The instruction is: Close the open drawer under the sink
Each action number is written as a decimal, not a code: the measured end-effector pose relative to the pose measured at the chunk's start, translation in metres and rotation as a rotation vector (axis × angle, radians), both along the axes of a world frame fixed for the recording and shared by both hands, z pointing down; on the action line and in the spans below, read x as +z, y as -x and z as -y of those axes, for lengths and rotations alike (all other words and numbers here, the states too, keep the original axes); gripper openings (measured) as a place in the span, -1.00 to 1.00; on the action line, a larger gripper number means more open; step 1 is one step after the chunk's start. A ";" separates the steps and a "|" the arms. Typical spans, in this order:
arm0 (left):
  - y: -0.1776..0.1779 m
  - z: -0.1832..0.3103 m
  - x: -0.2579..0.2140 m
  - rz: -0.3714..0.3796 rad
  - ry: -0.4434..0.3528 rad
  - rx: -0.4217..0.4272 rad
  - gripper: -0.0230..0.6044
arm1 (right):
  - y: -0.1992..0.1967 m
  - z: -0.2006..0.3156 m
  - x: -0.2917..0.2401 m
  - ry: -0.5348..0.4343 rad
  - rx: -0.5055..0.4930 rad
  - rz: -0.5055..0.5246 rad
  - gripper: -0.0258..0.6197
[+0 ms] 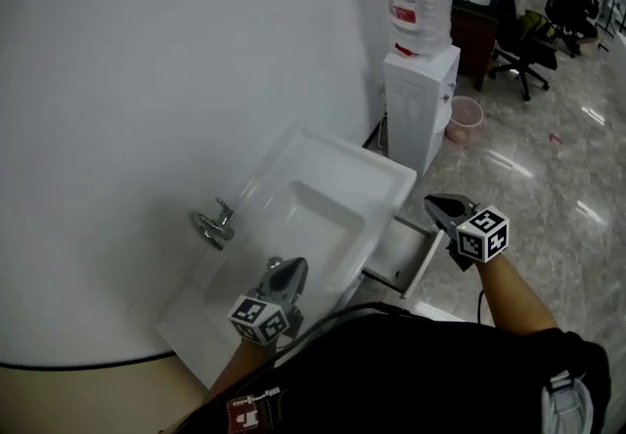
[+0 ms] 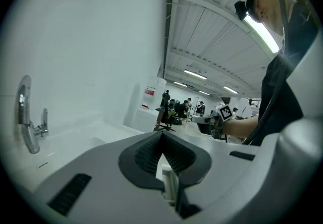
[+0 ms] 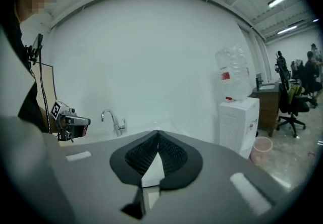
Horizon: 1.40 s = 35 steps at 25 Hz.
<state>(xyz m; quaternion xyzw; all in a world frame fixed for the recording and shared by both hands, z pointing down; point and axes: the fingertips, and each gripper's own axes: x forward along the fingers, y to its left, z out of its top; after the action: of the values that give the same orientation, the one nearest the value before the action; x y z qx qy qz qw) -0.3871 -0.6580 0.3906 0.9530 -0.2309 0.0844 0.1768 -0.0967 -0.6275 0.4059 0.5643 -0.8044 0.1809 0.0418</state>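
We see the white drawer [image 1: 403, 254] pulled open from under the sink [image 1: 337, 160], jutting toward 4 o'clock in the head view. Our right gripper [image 1: 436, 203] hangs just beside it, with the drawer at about 7 o'clock from the tips and a gap between them. Its jaws are pressed together with nothing in them. Our left gripper [image 1: 288, 272] sits over the near part of the basin, the drawer at roughly 3 o'clock from it and well apart. Its jaws also meet at the tip and grip nothing. The faucet [image 1: 213, 225] is at 10 o'clock from the left gripper, and a water dispenser [image 1: 419, 102] stands at 12 o'clock from the drawer.
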 end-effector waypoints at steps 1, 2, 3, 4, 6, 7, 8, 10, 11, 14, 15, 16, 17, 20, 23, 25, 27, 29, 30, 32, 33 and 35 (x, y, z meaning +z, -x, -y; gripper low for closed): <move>-0.014 -0.002 0.004 0.004 0.007 0.026 -0.93 | -0.008 -0.005 0.008 0.009 0.017 0.010 -0.92; -0.027 -0.004 0.009 0.008 0.013 0.051 -0.93 | -0.016 -0.011 0.016 0.019 0.032 0.013 -0.92; -0.040 -0.006 0.013 0.011 0.020 0.076 -0.93 | -0.023 -0.017 0.024 0.030 0.046 0.012 -0.92; -0.052 -0.008 0.018 0.014 0.026 0.100 -0.93 | -0.029 -0.022 0.032 0.041 0.059 0.012 -0.92; -0.074 -0.013 0.029 0.019 0.037 0.145 -0.93 | -0.040 -0.033 0.050 0.061 0.083 0.017 -0.92; -0.085 -0.016 0.035 0.023 0.041 0.166 -0.93 | -0.045 -0.037 0.058 0.069 0.093 0.022 -0.92; -0.094 -0.019 0.041 0.026 0.047 0.186 -0.93 | -0.049 -0.042 0.067 0.078 0.102 0.027 -0.92; -0.110 -0.029 0.055 0.034 0.064 0.220 -0.93 | -0.055 -0.053 0.086 0.100 0.118 0.041 -0.92; -0.116 -0.035 0.062 0.038 0.075 0.236 -0.93 | -0.058 -0.059 0.095 0.112 0.125 0.048 -0.92; -0.135 -0.047 0.083 0.052 0.104 0.272 -0.93 | -0.066 -0.068 0.122 0.144 0.137 0.064 -0.92; -0.141 -0.051 0.090 0.057 0.114 0.283 -0.93 | -0.068 -0.068 0.131 0.153 0.139 0.068 -0.92; -0.146 -0.054 0.097 0.062 0.124 0.293 -0.93 | -0.070 -0.069 0.140 0.160 0.141 0.071 -0.92; -0.150 -0.058 0.104 0.069 0.134 0.305 -0.93 | -0.071 -0.070 0.149 0.167 0.142 0.073 -0.92; -0.161 -0.070 0.125 0.095 0.157 0.338 -0.93 | -0.076 -0.074 0.172 0.179 0.148 0.074 -0.92; -0.171 -0.080 0.144 0.123 0.186 0.362 -0.93 | -0.080 -0.078 0.193 0.192 0.155 0.072 -0.92; -0.177 -0.085 0.157 0.132 0.208 0.370 -0.93 | -0.081 -0.080 0.210 0.203 0.160 0.073 -0.91; -0.183 -0.090 0.171 0.139 0.224 0.379 -0.93 | -0.082 -0.082 0.228 0.215 0.166 0.077 -0.91; -0.188 -0.098 0.187 0.151 0.242 0.393 -0.93 | -0.083 -0.087 0.246 0.228 0.170 0.080 -0.91; -0.189 -0.103 0.196 0.161 0.252 0.401 -0.93 | -0.083 -0.089 0.255 0.235 0.171 0.081 -0.91; -0.193 -0.112 0.214 0.186 0.267 0.416 -0.93 | -0.084 -0.094 0.273 0.251 0.167 0.080 -0.91; -0.195 -0.116 0.222 0.195 0.274 0.422 -0.93 | -0.084 -0.096 0.282 0.259 0.162 0.076 -0.91; -0.199 -0.123 0.237 0.204 0.290 0.431 -0.93 | -0.083 -0.100 0.301 0.277 0.150 0.065 -0.90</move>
<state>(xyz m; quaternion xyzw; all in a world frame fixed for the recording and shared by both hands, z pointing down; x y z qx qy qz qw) -0.1882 -0.5353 0.6273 0.9316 -0.0250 0.2477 0.2650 -0.0140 -0.5271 0.7070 0.6053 -0.7284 0.3110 0.0798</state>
